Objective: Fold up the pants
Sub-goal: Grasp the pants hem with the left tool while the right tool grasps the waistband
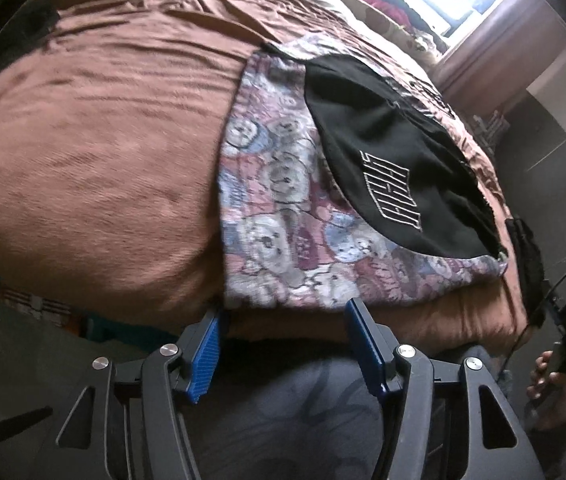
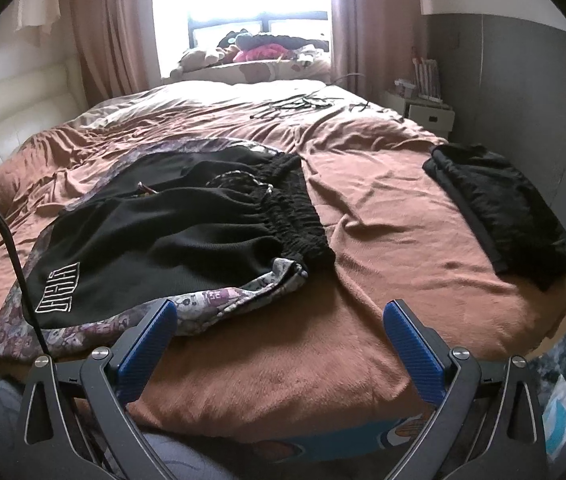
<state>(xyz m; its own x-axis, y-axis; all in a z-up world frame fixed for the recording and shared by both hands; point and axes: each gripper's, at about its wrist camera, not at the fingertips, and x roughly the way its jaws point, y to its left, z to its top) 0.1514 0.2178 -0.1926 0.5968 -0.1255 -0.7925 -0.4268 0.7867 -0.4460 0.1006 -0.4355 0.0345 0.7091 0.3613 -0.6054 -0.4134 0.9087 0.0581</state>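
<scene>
The pants [image 1: 283, 208] lie flat on the brown bedspread [image 1: 83, 152]; they are black, with teddy-bear print side panels and a white outlined logo [image 1: 391, 192]. My left gripper [image 1: 283, 308] stands open at the bed's near edge, its blue fingertips either side of the printed hem's corner, with no cloth pinched. In the right wrist view the same pants [image 2: 171, 232] show their gathered black waistband [image 2: 303, 208] at mid-bed. My right gripper [image 2: 281, 306] is wide open over bare bedspread [image 2: 383, 240], its left fingertip just touching the print edge.
A folded black garment [image 2: 503, 208] rests at the bed's right edge. Cables [image 2: 303, 102] lie at the far end, with soft toys [image 2: 251, 46] on the sill under the bright window. A hand [image 1: 547, 376] with a black cable shows right of the left wrist view.
</scene>
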